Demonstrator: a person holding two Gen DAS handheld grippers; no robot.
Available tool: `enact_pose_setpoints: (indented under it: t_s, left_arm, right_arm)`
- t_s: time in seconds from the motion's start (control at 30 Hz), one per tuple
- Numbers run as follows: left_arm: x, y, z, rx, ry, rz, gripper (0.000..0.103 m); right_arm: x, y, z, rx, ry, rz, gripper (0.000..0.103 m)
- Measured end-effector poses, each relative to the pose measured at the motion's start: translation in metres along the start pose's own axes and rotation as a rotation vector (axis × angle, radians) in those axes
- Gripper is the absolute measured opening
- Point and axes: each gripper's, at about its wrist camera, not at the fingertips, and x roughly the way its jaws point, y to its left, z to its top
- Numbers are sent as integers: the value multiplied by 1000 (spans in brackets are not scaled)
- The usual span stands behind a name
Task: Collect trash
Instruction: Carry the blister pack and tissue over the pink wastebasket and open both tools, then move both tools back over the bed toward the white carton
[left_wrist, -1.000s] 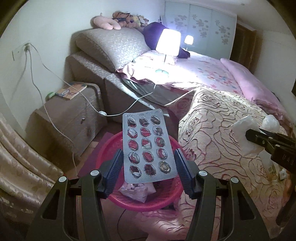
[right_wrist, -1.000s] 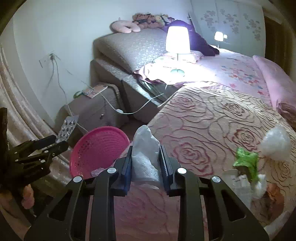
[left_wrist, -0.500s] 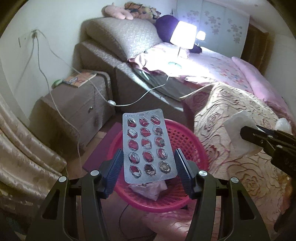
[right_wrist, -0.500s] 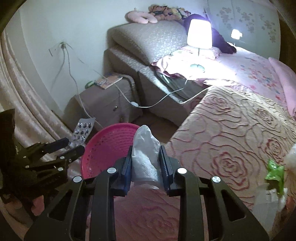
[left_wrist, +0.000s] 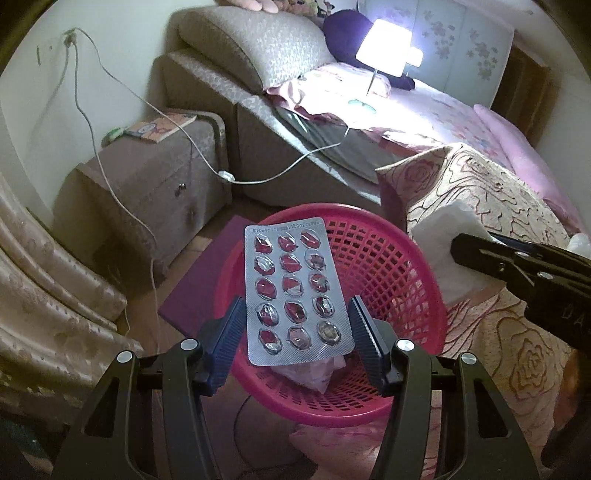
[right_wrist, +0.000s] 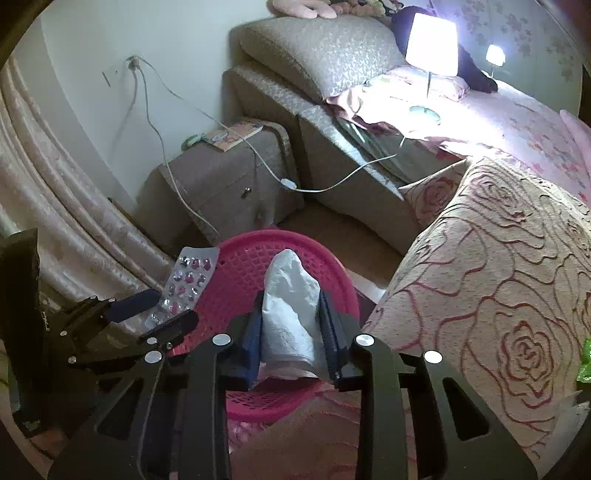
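Note:
A pink mesh basket stands on the floor beside the bed. My left gripper is shut on a silver blister pack with torn red pockets, held tilted over the basket's near rim. In the right wrist view the pack and the left gripper sit at the basket's left edge. My right gripper holds a crumpled white tissue above the basket. Its jaws are opening slightly, the pads still touching the tissue. In the left wrist view it comes in from the right with the tissue.
Crumpled pale trash lies in the basket. A brown nightstand with a trailing white cable stands behind it, a curtain at left. The rose-patterned bed cover is at right, with a green wrapper on it.
Both grippers have moved down and closer over the pink basket, which now fills more of each view. The blister pack and the tissue stay gripped.

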Motion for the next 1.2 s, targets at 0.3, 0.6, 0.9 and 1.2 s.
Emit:
enact_pose_setpoints:
  t_s: [0.3, 0.6, 0.9, 1.2]
  left_arm:
    - [10, 4, -2, -16, 36, -19, 57]
    - [13, 6, -3, -16, 34, -10, 68]
    - [2, 4, 1, -14, -10, 2, 70]
    - [-15, -12, 4, 15, -53, -4, 70]
  right_arm:
    - [9, 0, 3, 25, -6, -20, 54]
    - [4, -12, -2, 41, -18, -41, 56]
    - [-13, -19, -15, 49, -49, -68, 62]
    - [-47, -30, -38, 61, -100, -96, 69]
